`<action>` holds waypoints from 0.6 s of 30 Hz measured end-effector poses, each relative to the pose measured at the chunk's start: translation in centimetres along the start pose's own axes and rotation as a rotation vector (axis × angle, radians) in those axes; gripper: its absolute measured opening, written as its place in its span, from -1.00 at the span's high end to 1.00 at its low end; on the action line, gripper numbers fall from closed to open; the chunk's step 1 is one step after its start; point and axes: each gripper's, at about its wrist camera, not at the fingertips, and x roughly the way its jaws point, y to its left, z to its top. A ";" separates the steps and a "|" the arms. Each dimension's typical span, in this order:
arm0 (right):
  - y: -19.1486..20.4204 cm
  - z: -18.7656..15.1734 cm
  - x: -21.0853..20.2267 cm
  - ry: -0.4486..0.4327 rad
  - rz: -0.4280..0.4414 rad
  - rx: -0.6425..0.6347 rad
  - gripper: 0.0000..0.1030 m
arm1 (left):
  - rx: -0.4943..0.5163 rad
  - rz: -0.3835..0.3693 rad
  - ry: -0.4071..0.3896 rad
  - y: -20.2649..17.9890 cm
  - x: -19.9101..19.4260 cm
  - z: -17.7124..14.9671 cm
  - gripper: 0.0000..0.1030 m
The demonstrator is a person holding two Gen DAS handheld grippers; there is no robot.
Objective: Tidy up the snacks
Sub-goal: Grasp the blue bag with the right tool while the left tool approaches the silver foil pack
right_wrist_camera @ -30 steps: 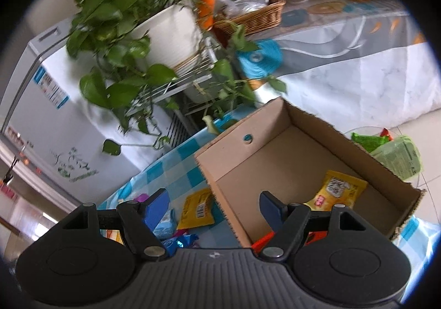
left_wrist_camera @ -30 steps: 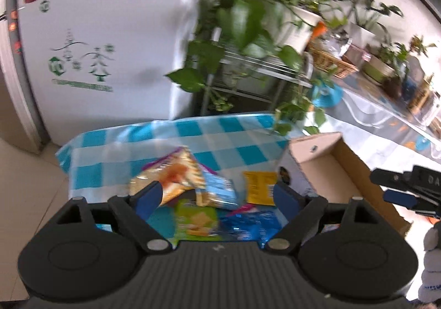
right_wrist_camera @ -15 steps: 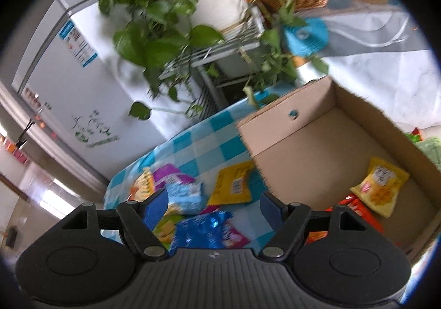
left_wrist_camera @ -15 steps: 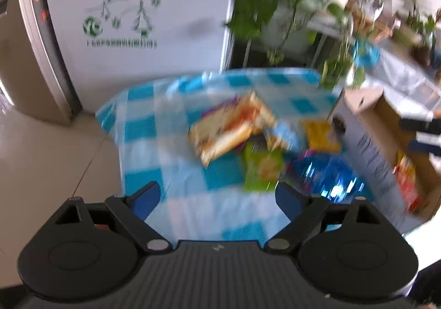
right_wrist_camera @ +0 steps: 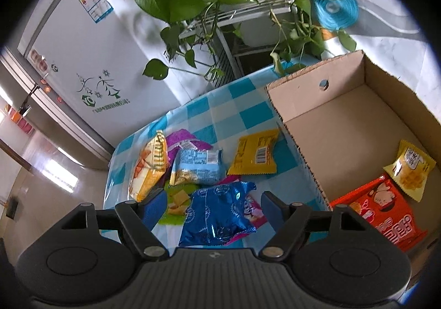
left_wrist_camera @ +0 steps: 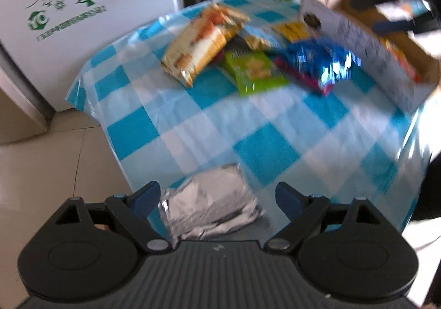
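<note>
Snack packets lie in a pile on the blue checked tablecloth (left_wrist_camera: 264,127): an orange bag (left_wrist_camera: 204,41), a green packet (left_wrist_camera: 253,71), a shiny blue bag (right_wrist_camera: 217,215), a light blue packet (right_wrist_camera: 197,167) and a yellow packet (right_wrist_camera: 256,153). A silver foil packet (left_wrist_camera: 209,201) lies alone near the table's near edge. My left gripper (left_wrist_camera: 217,198) is open, its jaws on either side of the silver packet. My right gripper (right_wrist_camera: 213,202) is open above the blue bag. The cardboard box (right_wrist_camera: 297,88) holds a red packet (right_wrist_camera: 386,215) and a yellow packet (right_wrist_camera: 412,165).
A white fridge (right_wrist_camera: 82,60) stands behind the table. A potted plant on a metal rack (right_wrist_camera: 209,5) stands behind the box. Tiled floor (left_wrist_camera: 55,160) lies left of the table. The right gripper shows over the box in the left wrist view (left_wrist_camera: 397,24).
My left gripper has pulled back and down from the snack pile to the silver packet at the near edge. My right gripper has swung left from over the box to the pile.
</note>
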 end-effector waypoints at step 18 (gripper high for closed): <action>0.9 -0.5 3.8 0.124 0.010 0.049 -0.57 | 0.177 -0.088 -0.033 0.6 0.0 -1.1 -0.78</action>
